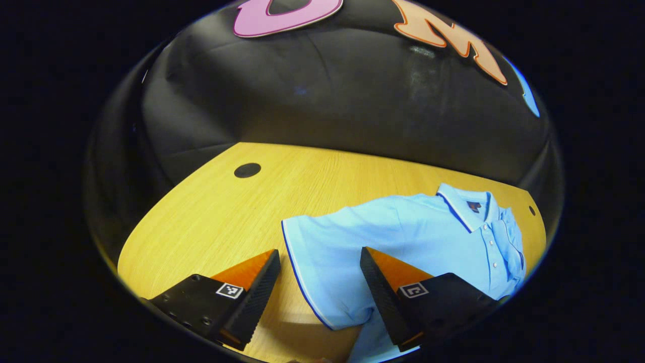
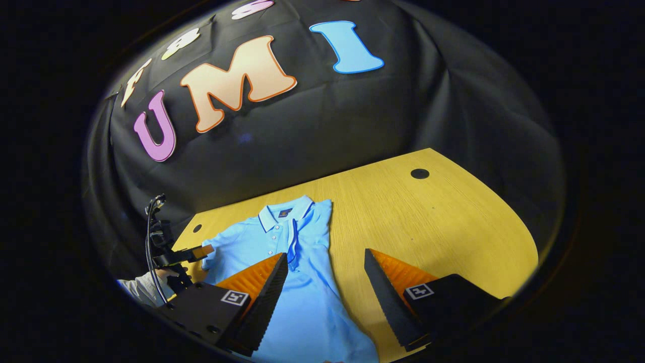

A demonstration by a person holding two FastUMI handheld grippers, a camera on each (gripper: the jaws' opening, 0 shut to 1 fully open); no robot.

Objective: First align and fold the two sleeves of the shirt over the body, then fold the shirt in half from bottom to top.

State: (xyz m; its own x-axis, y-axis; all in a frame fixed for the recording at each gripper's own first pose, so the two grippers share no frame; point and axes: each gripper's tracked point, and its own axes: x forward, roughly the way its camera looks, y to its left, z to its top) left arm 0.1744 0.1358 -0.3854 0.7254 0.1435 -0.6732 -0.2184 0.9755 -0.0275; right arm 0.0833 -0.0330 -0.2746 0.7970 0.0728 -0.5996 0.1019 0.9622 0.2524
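A light blue polo shirt lies flat on the yellow wooden table, collar to the far right. Its near sleeve, edged with a dark stripe, lies spread out between the fingers of my open left gripper, just above the table. In the right gripper view the shirt runs from the collar down toward me. Its right-hand sleeve looks folded over the chest. My right gripper hangs open over the shirt's right edge, holding nothing. The left gripper hovers by the far sleeve.
The table has round black holes near its back edge. A hand in a grey sleeve holds the left gripper, with a cable above it. The black cloth wall stands close behind the table.
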